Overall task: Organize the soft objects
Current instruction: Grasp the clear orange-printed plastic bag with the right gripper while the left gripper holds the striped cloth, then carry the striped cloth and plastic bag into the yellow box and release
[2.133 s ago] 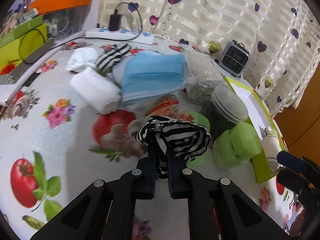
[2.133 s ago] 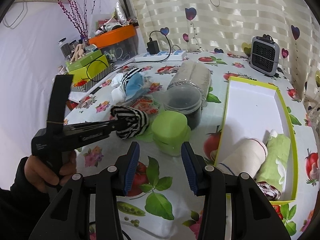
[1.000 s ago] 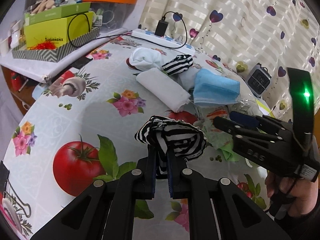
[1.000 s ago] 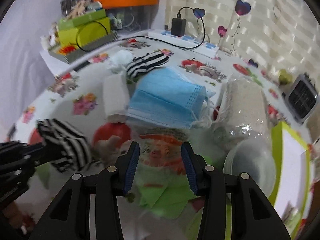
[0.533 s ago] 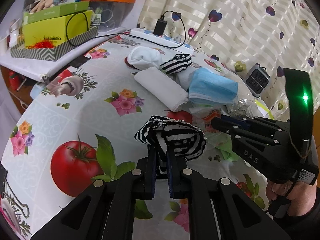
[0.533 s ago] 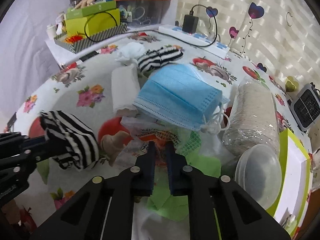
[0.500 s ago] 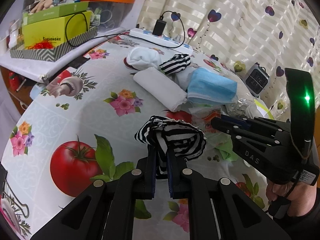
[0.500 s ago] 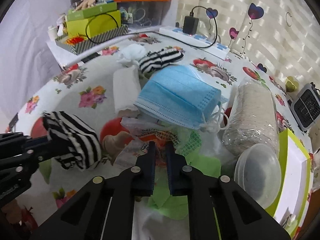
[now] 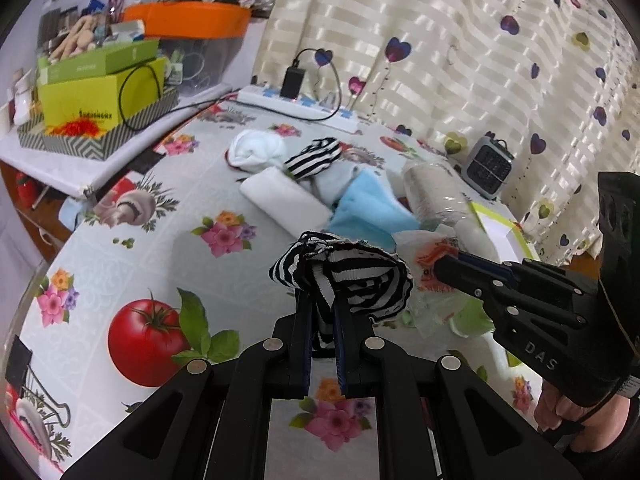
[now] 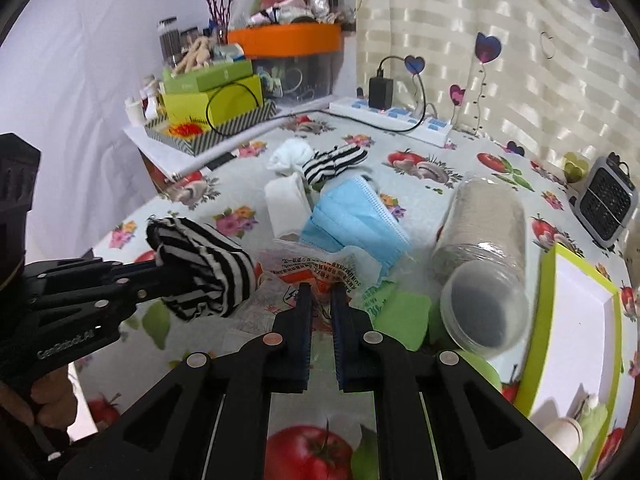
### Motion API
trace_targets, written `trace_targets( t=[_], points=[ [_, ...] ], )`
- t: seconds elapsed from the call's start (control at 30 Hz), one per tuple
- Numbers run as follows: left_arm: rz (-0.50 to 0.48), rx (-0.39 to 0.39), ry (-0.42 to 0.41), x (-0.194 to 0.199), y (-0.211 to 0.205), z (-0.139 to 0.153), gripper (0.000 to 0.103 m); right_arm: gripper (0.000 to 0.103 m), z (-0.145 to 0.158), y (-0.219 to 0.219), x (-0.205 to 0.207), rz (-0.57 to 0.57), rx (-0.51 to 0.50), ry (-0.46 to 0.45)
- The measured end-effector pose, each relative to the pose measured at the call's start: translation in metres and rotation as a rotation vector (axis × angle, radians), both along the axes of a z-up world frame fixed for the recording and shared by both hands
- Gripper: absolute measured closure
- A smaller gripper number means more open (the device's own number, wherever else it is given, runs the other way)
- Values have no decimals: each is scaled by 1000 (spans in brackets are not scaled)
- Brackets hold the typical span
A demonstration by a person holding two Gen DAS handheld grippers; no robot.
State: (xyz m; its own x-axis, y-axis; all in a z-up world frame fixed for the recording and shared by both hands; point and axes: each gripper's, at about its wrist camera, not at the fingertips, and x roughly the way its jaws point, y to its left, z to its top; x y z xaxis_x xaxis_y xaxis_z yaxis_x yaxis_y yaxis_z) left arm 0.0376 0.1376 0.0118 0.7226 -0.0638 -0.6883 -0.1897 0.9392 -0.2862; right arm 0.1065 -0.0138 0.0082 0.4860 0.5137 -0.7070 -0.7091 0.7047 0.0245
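both fingers of the left gripper (image 9: 323,312) are pressing together on a black-and-white striped sock (image 9: 352,276), which is bunching out above the tips and hanging clear of the fruit-print tablecloth (image 9: 132,248). from the right wrist view the same sock (image 10: 204,268) is showing at the left, with the left gripper's black frame reaching in from the edge. the right gripper (image 10: 320,296) is closing its fingers on the crinkled clear plastic wrapper (image 10: 316,268) with red print; the tips are sitting nearly together with the film between them. just behind the wrapper a blue face mask (image 10: 352,220) is lying, partly over a rolled white cloth (image 10: 286,204). further back a second striped sock (image 10: 334,164) is resting against a white balled sock (image 10: 290,156). to the right a clear plastic jar (image 10: 480,248) is lying on its side, its mouth facing the camera, next to a green-rimmed white box (image 10: 576,320). in that box's near corner a pale rolled cloth (image 10: 564,436) is showing. a white power strip (image 10: 392,116) is lying by the curtain.
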Motion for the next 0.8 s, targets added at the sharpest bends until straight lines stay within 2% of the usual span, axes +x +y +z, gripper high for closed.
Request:
trace_targets(
  t=[0.37,0.8],
  points=[
    [-85,44,-54,-2,-40,30,94,94,29,-47,-21,-68,91,-55],
    [-187,77,-85,14,-89,49,94,94,41,-102,-26,-164,155,-78]
  ],
)
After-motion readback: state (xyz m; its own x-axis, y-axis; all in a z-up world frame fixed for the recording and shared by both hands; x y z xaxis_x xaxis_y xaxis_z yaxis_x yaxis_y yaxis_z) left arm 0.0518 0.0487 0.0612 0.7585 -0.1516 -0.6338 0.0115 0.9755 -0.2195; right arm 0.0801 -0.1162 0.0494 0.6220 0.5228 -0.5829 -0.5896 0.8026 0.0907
